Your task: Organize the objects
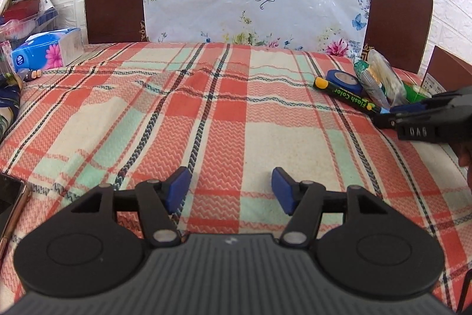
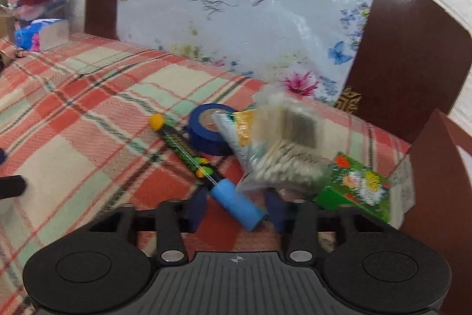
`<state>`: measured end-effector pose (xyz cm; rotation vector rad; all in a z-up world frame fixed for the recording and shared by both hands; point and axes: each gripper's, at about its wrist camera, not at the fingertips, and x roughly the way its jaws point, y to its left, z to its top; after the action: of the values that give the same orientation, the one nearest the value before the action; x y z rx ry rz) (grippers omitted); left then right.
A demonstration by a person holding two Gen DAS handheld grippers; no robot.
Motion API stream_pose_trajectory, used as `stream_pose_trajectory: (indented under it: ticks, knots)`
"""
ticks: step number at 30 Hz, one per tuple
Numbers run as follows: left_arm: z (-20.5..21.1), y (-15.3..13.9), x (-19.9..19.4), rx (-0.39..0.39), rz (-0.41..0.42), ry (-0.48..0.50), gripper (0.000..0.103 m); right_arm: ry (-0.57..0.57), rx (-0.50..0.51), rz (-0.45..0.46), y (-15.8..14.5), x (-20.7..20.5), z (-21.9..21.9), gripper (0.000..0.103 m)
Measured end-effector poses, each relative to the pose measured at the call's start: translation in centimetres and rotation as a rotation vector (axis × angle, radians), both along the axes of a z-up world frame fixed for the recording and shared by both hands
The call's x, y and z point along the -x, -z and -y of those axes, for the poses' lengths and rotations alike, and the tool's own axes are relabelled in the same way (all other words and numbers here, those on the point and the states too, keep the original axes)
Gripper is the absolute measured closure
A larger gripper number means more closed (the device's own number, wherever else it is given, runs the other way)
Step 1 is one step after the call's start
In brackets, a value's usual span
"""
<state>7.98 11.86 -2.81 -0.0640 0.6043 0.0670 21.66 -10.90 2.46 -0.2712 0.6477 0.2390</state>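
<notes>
The left gripper (image 1: 231,189) hovers over the red, cream and mint plaid tablecloth (image 1: 206,114) with its blue-padded fingers spread wide and nothing between them; only bare cloth lies under the gap.

The right gripper (image 2: 236,210) sits low at the cluster of things near the table's right edge. Its two dark blue fingers (image 2: 197,208) stand apart, and the light blue cylindrical cap (image 2: 239,204) of the black highlighter pen printed "Flash Color" (image 2: 188,152) lies in the gap between them. The cap runs diagonally across the opening; motion blur hides whether either pad touches it, and the jaws are plainly not clamped on it. The pen's yellow end (image 2: 157,120) points away from the gripper, toward the upper left.

Just beyond the pen's middle lies a roll of dark blue tape (image 2: 208,129), flat on the cloth. A clear plastic bag of cotton swabs (image 2: 283,149) leans over the tape's right side, just ahead of the right-hand finger. A green box with a flower print (image 2: 357,188) lies to the right of that bag.

In the left wrist view the same group lies well apart from the left gripper, at the far right, with the right gripper (image 1: 392,115) reaching in at the pen's (image 1: 345,95) near end.
</notes>
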Motion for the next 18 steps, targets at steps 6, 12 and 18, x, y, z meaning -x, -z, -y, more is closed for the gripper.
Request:
stream_pose_trajectory:
  ticks: [6, 12, 18]
  knots:
    - [0.0, 0.0, 0.1, -0.003, 0.000, 0.000, 0.039, -0.106, 0.058, 0.029, -0.1, 4.6, -3.2, 0.085]
    - [0.1, 0.0, 0.0, -0.011, -0.003, 0.000, 0.039, -0.153, -0.025, 0.019, -0.2, 11.1, -3.7, 0.085]
    - [0.5, -0.6, -0.6, -0.012, -0.059, 0.000, 0.038, -0.106, -0.178, -0.047, 0.0, 13.6, -2.5, 0.085]
